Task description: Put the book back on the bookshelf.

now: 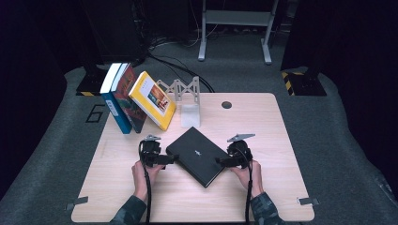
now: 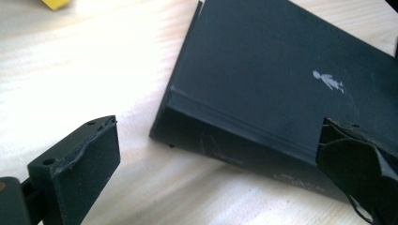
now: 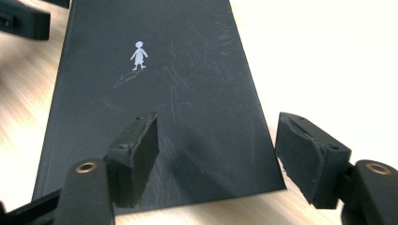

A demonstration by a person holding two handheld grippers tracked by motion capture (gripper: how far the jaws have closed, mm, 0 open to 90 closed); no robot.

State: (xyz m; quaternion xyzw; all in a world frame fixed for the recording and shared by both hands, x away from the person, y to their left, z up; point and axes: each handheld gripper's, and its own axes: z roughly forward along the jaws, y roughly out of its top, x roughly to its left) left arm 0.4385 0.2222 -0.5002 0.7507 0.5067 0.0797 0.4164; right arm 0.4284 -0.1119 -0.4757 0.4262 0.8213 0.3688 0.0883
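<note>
The black book (image 1: pixel 196 155) lies flat near the table's (image 1: pixel 277 187) middle, turned diagonally. We hold the left gripper (image 1: pixel 165 159) with jaws spread, straddling the book's left corner, one pad on the cover. We hold the right gripper (image 1: pixel 224 161) likewise spread over the right corner. Three books (image 1: pixel 136 98) lean at the far left edge.

Four books on the table (image 1: pixel 281 140): one black book (image 1: pixel 197 155) lying flat, three leaning books (image 1: pixel 136 98) (blue, red-brown, yellow), one white bookend (image 1: pixel 187 101), two grippers (image 1: pixel 168 159).
</note>
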